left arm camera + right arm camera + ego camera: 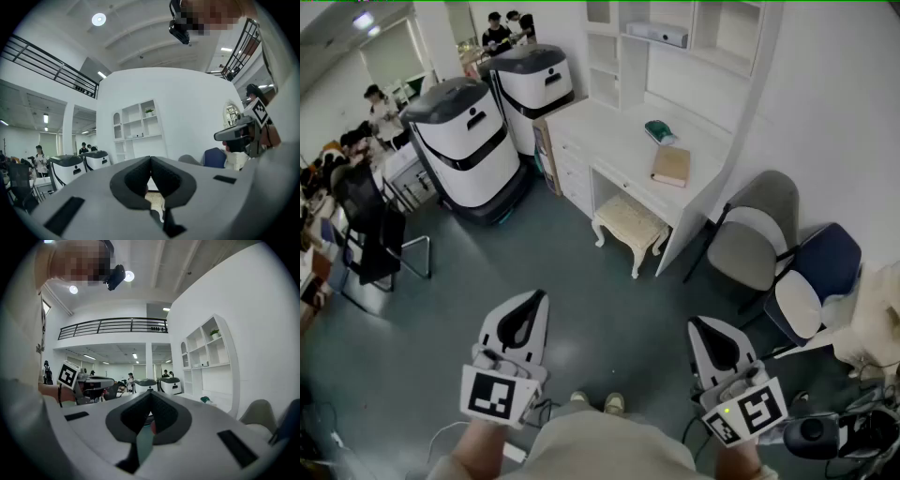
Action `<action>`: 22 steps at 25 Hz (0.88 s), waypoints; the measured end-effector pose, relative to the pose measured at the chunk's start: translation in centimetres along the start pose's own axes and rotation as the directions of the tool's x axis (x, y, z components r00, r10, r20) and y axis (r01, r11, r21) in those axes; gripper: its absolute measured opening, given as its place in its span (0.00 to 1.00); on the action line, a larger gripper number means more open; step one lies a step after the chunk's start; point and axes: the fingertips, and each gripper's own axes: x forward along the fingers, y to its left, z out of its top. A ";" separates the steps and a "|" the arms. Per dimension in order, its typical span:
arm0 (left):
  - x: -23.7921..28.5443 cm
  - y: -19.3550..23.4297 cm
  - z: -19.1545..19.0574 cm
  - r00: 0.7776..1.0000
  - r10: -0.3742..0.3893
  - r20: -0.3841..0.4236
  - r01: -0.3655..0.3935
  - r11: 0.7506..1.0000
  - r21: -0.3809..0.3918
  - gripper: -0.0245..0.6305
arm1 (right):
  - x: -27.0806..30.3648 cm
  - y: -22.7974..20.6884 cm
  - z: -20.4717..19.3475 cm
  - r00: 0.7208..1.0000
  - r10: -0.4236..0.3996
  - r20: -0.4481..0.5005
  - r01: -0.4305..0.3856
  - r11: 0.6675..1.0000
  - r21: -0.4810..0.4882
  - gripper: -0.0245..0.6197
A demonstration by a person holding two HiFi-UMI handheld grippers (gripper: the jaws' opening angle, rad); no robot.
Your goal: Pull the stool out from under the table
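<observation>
A cream stool (pixel 629 223) with carved legs stands half under the white desk (pixel 619 141) in the head view, its seat poking out toward me. Through the left gripper's jaws a bit of the stool (pixel 154 202) shows. My left gripper (pixel 540 296) is held level near the bottom of the head view, well short of the stool, shut with nothing in it. My right gripper (pixel 697 325) is beside it on the right, also shut and empty. In the gripper views the left gripper (pixel 150 159) and right gripper (pixel 151 394) have their tips touching.
Two white-and-grey robot units (pixel 469 141) stand left of the desk. A grey chair (pixel 755 234) and a blue chair (pixel 811 281) sit to its right. A black chair (pixel 375 234) and people are at far left. A book (pixel 671 165) lies on the desk.
</observation>
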 end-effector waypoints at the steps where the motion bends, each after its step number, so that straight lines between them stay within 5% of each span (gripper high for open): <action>1: -0.1 0.1 -0.2 1.000 0.002 0.000 -0.002 1.000 0.000 0.07 | 0.0 0.1 -0.1 1.000 0.004 0.012 -0.004 1.000 0.019 0.07; 15: -0.9 -0.5 -0.3 0.997 0.051 0.059 -0.049 0.998 -0.027 0.07 | -0.3 -0.8 -0.7 0.997 0.021 0.073 -0.026 0.997 0.071 0.07; 16: -0.8 -0.5 -0.5 0.997 0.053 0.050 -0.052 0.998 -0.023 0.08 | -0.3 -1.0 -0.5 0.996 0.017 0.090 -0.024 0.996 0.080 0.14; 18: -0.2 -0.5 -0.8 0.998 0.049 0.038 -0.049 0.999 -0.016 0.34 | -0.1 -1.6 -0.4 0.995 0.007 0.104 -0.016 0.996 0.087 0.37; 22: 0.8 -0.8 -1.0 0.998 0.044 0.042 -0.044 0.999 -0.008 0.40 | 0.5 -2.6 -0.9 0.994 -0.006 0.106 -0.001 0.998 0.067 0.44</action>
